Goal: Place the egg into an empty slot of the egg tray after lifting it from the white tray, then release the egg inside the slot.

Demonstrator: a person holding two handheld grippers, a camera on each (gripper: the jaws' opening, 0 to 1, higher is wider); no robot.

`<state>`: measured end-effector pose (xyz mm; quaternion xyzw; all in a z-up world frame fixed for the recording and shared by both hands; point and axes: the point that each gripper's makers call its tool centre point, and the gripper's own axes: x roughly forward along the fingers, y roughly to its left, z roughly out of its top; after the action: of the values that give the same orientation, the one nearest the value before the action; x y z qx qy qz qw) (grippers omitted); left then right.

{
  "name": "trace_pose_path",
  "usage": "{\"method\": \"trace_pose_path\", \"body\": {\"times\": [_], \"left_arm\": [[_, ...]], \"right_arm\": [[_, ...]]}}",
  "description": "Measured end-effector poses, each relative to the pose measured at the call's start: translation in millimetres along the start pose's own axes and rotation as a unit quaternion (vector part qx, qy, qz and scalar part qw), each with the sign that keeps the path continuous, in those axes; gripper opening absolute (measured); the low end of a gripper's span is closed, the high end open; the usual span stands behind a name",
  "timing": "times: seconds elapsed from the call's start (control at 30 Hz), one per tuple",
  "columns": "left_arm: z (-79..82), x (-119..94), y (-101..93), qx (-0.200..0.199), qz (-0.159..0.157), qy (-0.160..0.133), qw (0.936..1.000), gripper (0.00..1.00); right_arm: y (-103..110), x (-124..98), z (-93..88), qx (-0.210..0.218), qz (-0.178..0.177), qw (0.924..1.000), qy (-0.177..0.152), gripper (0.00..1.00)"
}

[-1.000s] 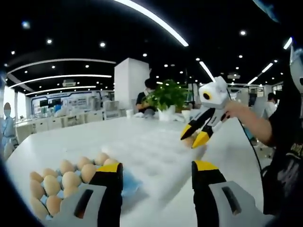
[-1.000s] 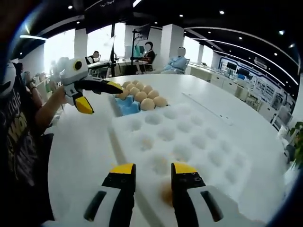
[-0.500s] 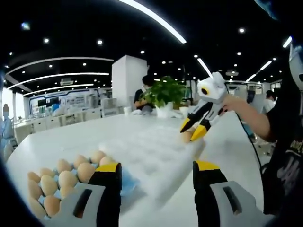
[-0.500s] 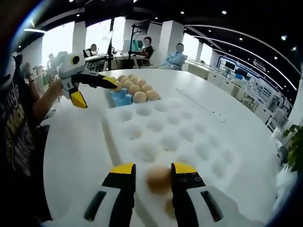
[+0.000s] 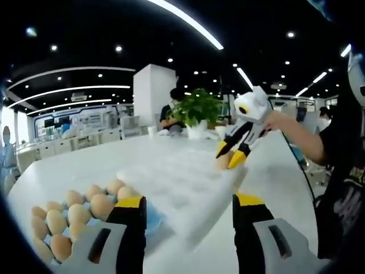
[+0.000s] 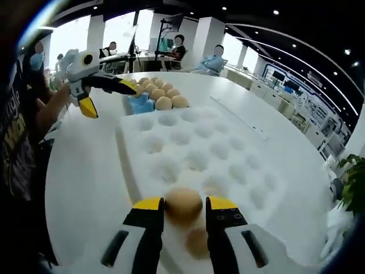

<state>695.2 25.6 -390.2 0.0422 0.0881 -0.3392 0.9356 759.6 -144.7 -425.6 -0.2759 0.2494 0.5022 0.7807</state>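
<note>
Right hand-held gripper (image 6: 183, 206), which we have clamped on the egg (image 6: 183, 204), must carry it to the blue egg tray (image 6: 140, 104), far across the white tray (image 6: 194, 157) beside our open left hand-held gripper (image 6: 105, 94).

Right gripper (image 6: 183, 206) jaws clamp egg (image 6: 183, 204) above white tray (image 6: 228, 148).

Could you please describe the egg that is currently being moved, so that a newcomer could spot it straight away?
Start at the big white tray with its rows of dimples. At its near edge, the right tongs grip one brown egg between their yellow tips. It is held in the air, while another egg lies beneath it.
</note>
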Motion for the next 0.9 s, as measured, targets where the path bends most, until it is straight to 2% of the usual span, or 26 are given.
{"method": "trace_pose_path", "body": {"times": [0.33,0.7,0.9], "left_arm": [[-0.2,0.4,-0.5,-0.001,-0.001,-0.001,1.0,0.62],[-3.2,-1.3,1.0,-0.004,0.004,0.004,1.0,0.62],[-2.2,-1.1,0.2,-0.002,0.003,0.002,1.0,0.62]], "right_arm": [[-2.6,0.4,0.1,-0.005,0.005,1.0,-0.001,0.29],[-5.8,0.5,0.4,0.008,0.0,1.0,-0.005,0.28],[-9.2,-5.8,5.3,0.013,-0.001,0.9998,-0.017,0.28]]}}
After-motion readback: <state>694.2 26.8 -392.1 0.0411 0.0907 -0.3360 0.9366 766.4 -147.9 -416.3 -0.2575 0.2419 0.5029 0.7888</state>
